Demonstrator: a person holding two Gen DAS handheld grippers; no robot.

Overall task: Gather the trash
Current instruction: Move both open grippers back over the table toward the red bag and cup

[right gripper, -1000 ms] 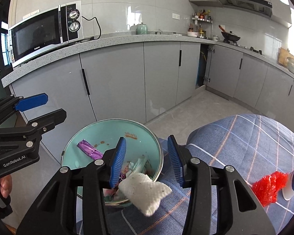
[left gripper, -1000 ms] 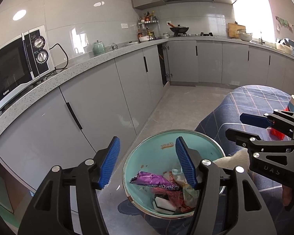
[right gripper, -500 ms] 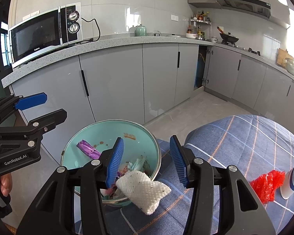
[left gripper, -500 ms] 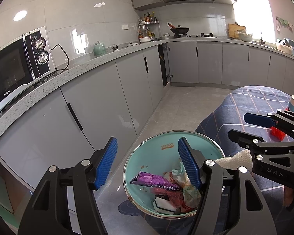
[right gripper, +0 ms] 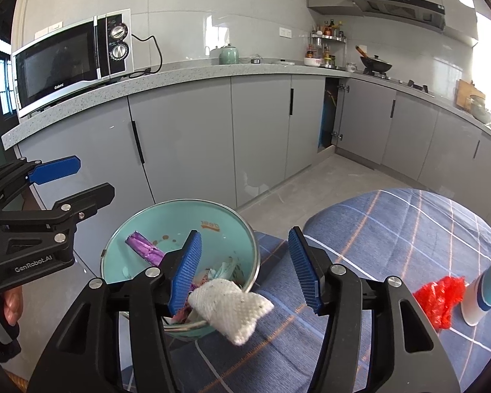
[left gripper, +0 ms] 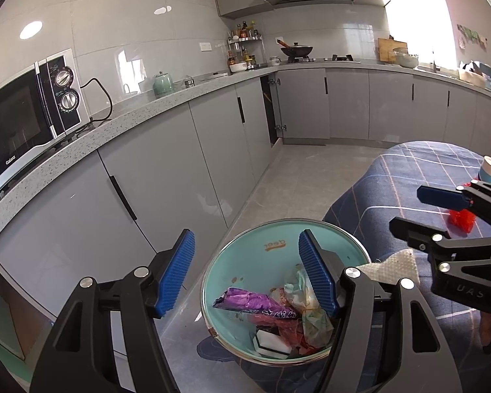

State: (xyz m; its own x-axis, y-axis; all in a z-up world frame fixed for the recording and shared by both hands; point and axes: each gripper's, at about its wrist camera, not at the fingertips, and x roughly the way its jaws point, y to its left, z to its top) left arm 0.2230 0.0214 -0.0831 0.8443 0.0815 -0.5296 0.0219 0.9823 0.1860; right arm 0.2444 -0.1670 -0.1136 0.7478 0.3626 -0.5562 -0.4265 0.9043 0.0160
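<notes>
A teal trash bin (left gripper: 275, 249) (right gripper: 167, 226) stands on the floor by the table's edge, holding a purple wrapper (left gripper: 248, 303) (right gripper: 144, 247) and other scraps. A white crumpled cloth (right gripper: 232, 304) (left gripper: 392, 267) rests half on the bin's rim, half on the checked tablecloth (right gripper: 392, 229). My right gripper (right gripper: 245, 270) is open above the cloth, not touching it. My left gripper (left gripper: 247, 278) is open and empty above the bin. A red wrapper (right gripper: 438, 298) (left gripper: 461, 219) lies on the cloth farther right.
A blue-and-white paper cup (right gripper: 487, 288) (left gripper: 489, 170) stands beside the red wrapper. Grey cabinets (right gripper: 186, 163) and a counter with a microwave (right gripper: 68, 62) run behind the bin. Tiled floor (left gripper: 294, 183) stretches toward the stove.
My right gripper has opened wider and drawn back a little from the white cloth, which stays on the bin's rim. My left gripper has lifted slightly.
</notes>
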